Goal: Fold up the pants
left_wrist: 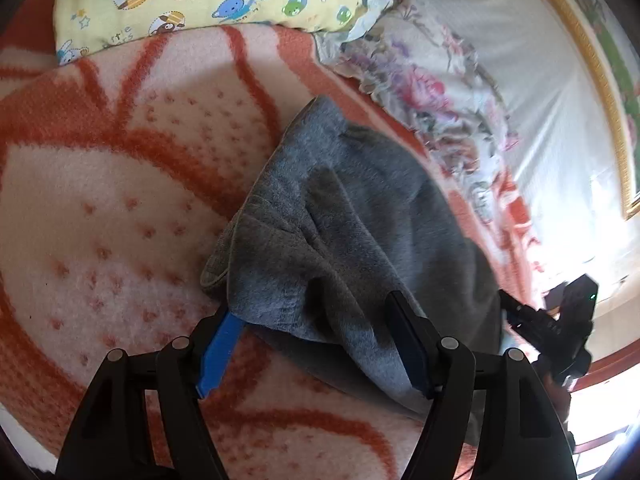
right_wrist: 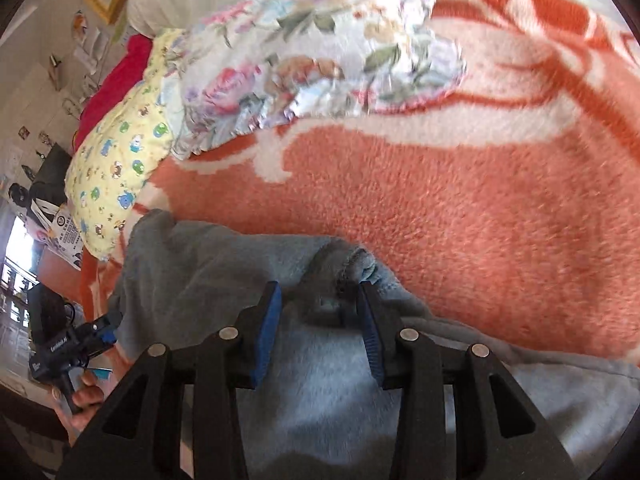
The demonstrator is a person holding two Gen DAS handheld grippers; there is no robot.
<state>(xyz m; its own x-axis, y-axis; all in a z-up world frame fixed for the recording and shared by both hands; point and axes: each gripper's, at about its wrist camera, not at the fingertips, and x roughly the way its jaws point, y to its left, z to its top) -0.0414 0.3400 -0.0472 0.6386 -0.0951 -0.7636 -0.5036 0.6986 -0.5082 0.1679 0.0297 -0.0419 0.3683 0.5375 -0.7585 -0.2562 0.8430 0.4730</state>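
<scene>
Grey pants (left_wrist: pixel 360 232) lie on the orange blanket (left_wrist: pixel 120 208) — left tool (left_wrist: pixel 316 320) and right tool (right_wrist: pixel 318 300) both spread apart over the cloth; bare blanket beyond the hem.

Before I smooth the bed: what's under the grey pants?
The grey pants lie on the orange and white blanket, which shows all round them. Anything between pants and blanket is covered, so that cannot be told.
</scene>
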